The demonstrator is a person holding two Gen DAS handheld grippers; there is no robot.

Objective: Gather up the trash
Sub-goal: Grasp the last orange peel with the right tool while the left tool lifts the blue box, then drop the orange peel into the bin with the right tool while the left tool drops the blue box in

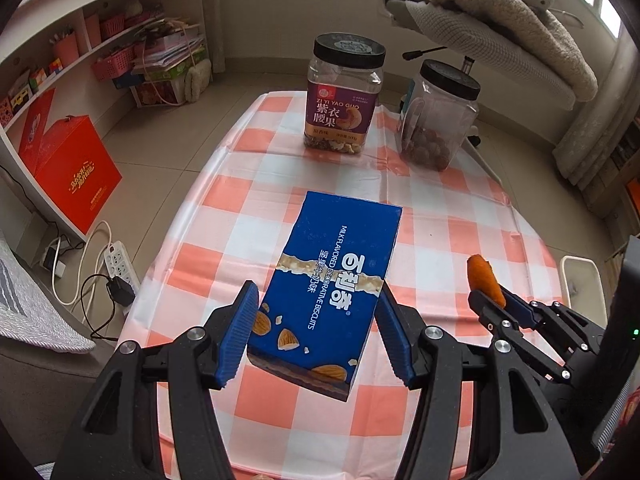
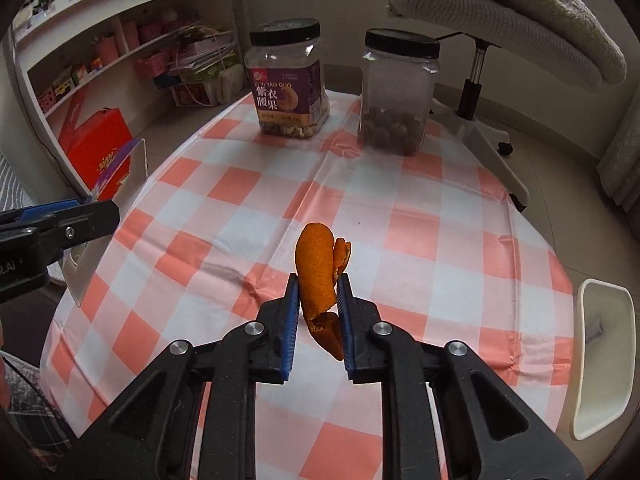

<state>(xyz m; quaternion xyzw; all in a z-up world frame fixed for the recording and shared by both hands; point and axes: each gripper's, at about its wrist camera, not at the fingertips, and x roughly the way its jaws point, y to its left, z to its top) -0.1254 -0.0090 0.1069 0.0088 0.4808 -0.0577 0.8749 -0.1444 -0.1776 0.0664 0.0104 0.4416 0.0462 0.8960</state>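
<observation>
A curl of orange peel [image 2: 320, 276] is sitting pinched between the blue pads of the right gripper [image 2: 319, 312], its upper end sticking up past the fingertips and its lower end hanging down between them, clear of the checked tablecloth [image 2: 420, 240] below. The jaws are standing nearly together, pressing the peel from both sides. Seen from the left wrist camera, the same peel [image 1: 482, 276] is showing as an orange stub poking up from the right gripper [image 1: 494, 304] at the near right of the table. To the left of it, the left gripper [image 1: 316, 332] is holding a blue biscuit box [image 1: 332, 280] by its near end, jaws roughly half spread with a ribbed pad against each long side; the box is tilting, its far end stretching away over the cloth. From the right wrist camera only one finger of the left gripper [image 2: 68, 224] is showing at the left edge, with a thin slice of the box [image 2: 116, 168] edge-on above it. Further out, at the far side of the table, two clear plastic jars with black lids are standing close beside each other: a labelled cashew jar [image 2: 286, 80] on the left and a jar of round brown nuts [image 2: 396, 92] on the right, each only partly filled. A white bin [image 2: 604, 356] is showing its rim just off the table's near right edge. Beyond the table, a swivel chair [image 2: 492, 32] draped with a fleecy blanket is standing at the far right, and a white shelf unit [image 2: 120, 36] with a red gift box [image 2: 96, 148] on the floor in front of it is filling the far left.
</observation>
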